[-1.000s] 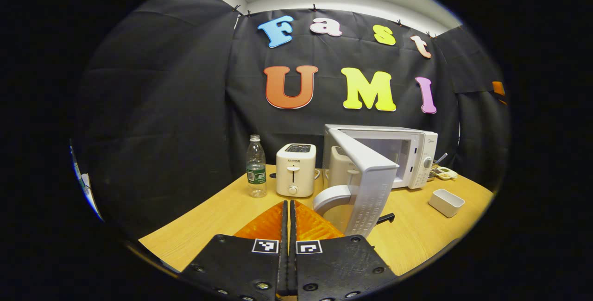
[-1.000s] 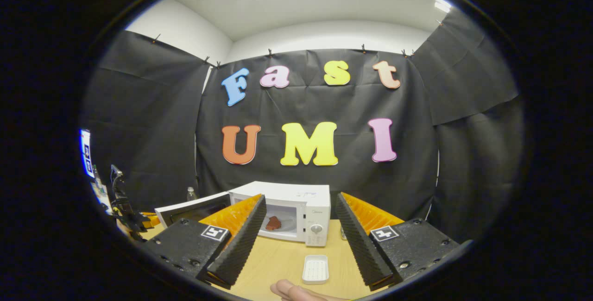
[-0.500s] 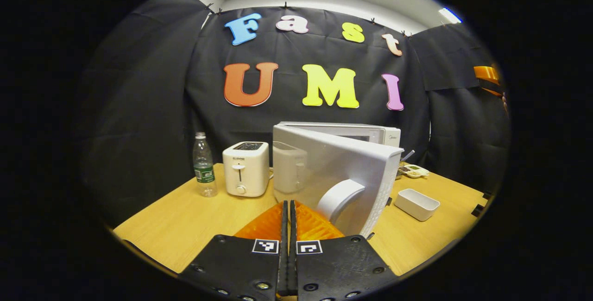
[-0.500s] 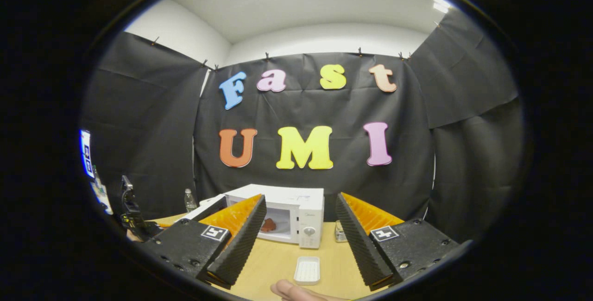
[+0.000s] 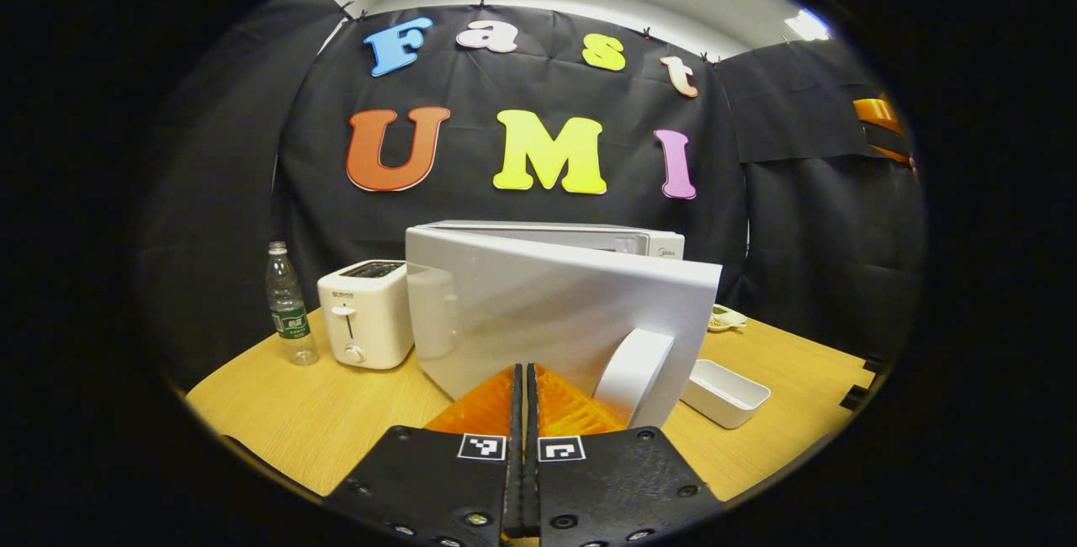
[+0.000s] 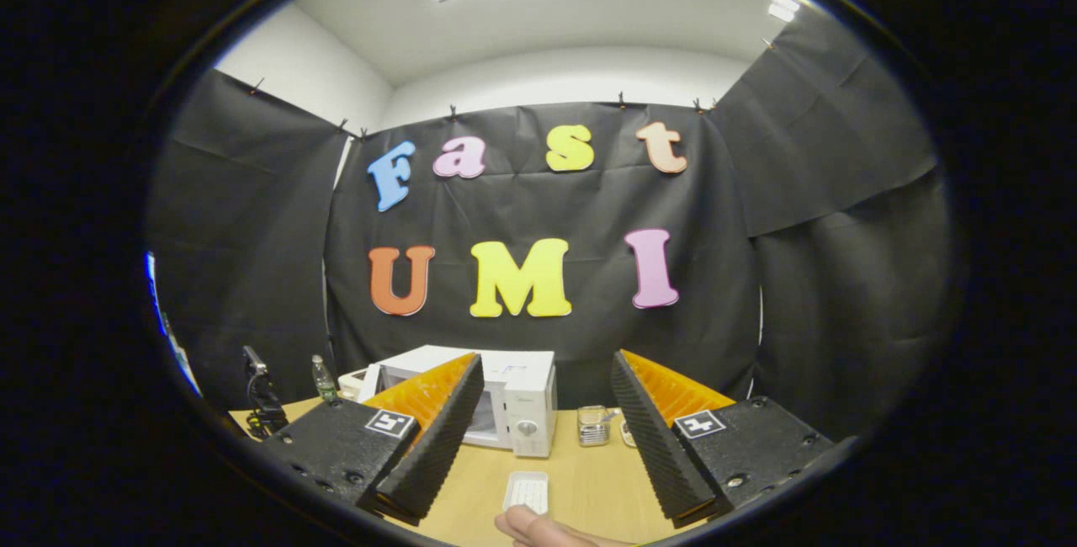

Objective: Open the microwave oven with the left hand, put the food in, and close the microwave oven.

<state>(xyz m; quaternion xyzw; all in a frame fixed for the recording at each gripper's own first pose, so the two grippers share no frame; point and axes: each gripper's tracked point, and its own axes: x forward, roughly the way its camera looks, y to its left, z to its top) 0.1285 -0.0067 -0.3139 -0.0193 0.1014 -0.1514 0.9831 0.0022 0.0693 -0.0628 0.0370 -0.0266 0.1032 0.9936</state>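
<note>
Left gripper view: left gripper (image 5: 523,379) fingers pressed together, nothing clamped between them, tips just beside the microwave door (image 5: 555,311) near its curved handle (image 5: 633,366); contact with the door cannot be told. Door swung partway, still ajar from the microwave (image 5: 580,236), hiding the cavity; food not discernible. Toaster (image 5: 363,313) and water bottle (image 5: 288,305) toward the table's (image 5: 336,412) left rear corner. White tray (image 5: 724,391) on the table near its right edge.

Right gripper view: right gripper (image 6: 547,412) fingers spread wide, holding nothing, raised above the table's near edge. Microwave (image 6: 505,400) at the rear, white tray (image 6: 527,492) in front of it, small clear container (image 6: 593,425) just right of it. Fingertip (image 6: 526,522) at the bottom edge.
</note>
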